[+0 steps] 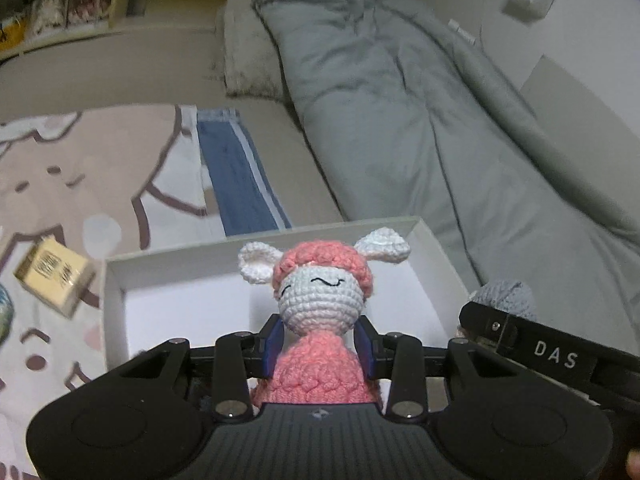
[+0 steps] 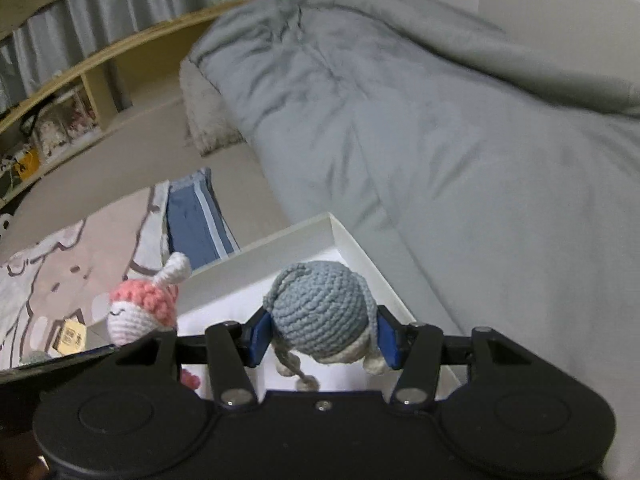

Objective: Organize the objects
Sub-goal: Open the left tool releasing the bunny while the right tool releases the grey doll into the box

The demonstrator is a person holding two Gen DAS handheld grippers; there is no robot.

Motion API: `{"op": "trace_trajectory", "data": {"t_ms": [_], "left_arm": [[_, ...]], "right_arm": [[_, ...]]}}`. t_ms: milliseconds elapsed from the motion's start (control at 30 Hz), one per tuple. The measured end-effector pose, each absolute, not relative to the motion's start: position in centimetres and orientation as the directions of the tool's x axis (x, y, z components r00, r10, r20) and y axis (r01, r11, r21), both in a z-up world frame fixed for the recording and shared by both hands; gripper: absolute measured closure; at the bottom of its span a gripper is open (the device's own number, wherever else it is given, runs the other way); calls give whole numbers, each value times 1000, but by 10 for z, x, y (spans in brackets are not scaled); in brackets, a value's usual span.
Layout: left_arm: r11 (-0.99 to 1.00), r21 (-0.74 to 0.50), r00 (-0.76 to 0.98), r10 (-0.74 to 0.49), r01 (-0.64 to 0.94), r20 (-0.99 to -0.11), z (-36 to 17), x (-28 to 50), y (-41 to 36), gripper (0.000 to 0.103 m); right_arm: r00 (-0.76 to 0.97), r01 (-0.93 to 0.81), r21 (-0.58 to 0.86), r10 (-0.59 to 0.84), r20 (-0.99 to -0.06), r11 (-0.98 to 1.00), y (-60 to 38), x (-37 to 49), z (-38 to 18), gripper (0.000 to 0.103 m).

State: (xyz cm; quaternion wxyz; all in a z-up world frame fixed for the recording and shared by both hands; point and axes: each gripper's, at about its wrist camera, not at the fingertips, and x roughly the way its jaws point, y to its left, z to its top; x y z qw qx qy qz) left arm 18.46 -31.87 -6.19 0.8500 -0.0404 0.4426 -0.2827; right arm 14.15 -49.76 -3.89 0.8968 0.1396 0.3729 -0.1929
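Pink doll (image 1: 318, 320) — crocheted, white face with shut eyes, white ears — sits upright between the blue pads (image 1: 273, 346) of the left gripper (image 1: 320, 350), which is closed on its pink body just under the head. It hangs over the open white box (image 1: 116, 300), near the box's front edge. In the right wrist view the same doll shows at left, beside the box wall.

Grey doll (image 2: 324, 312) — grey crocheted cap, cream bits and a grey braid dangling below — is clamped between the right gripper's (image 2: 322, 338) blue pads (image 2: 258, 336), jaws closed on its head. It also hangs over the box interior, toward the right side. In the left wrist view the grey cap peeks above the right gripper's black body, just right of the box.

Both grippers point forward and slightly down, side by side, left one close to the right.

The box sits on a bed (image 1: 120, 80). Left of it, a cartoon-print blanket (image 1: 80, 168) with a small tan carton (image 1: 56, 276) on it; beyond, folded jeans (image 1: 236, 176). A grey duvet (image 1: 400, 100) fills the right side. Shelves (image 2: 60, 92) at the back.
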Motion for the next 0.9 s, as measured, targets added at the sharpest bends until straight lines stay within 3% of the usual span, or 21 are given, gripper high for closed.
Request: {"op": "trace_trajectory", "data": {"t_ms": [233, 267, 333, 400, 900], "left_arm": [[844, -297, 437, -495, 446, -751, -79, 190, -329, 62], [849, -281, 442, -483, 447, -756, -80, 191, -330, 60], [862, -250, 449, -454, 442, -770, -81, 193, -329, 44], [866, -234, 453, -440, 441, -776, -80, 193, -327, 36], [862, -185, 434, -410, 472, -802, -70, 193, -319, 34]], "right_arm": [[617, 455, 88, -243, -748, 886, -498, 147, -49, 46], [610, 461, 88, -243, -754, 883, -499, 148, -51, 39], [587, 479, 70, -261, -767, 875, -500, 150, -55, 22], [574, 485, 56, -270, -773, 873, -501, 150, -57, 21], [592, 478, 84, -250, -766, 874, -500, 149, -47, 21]]}}
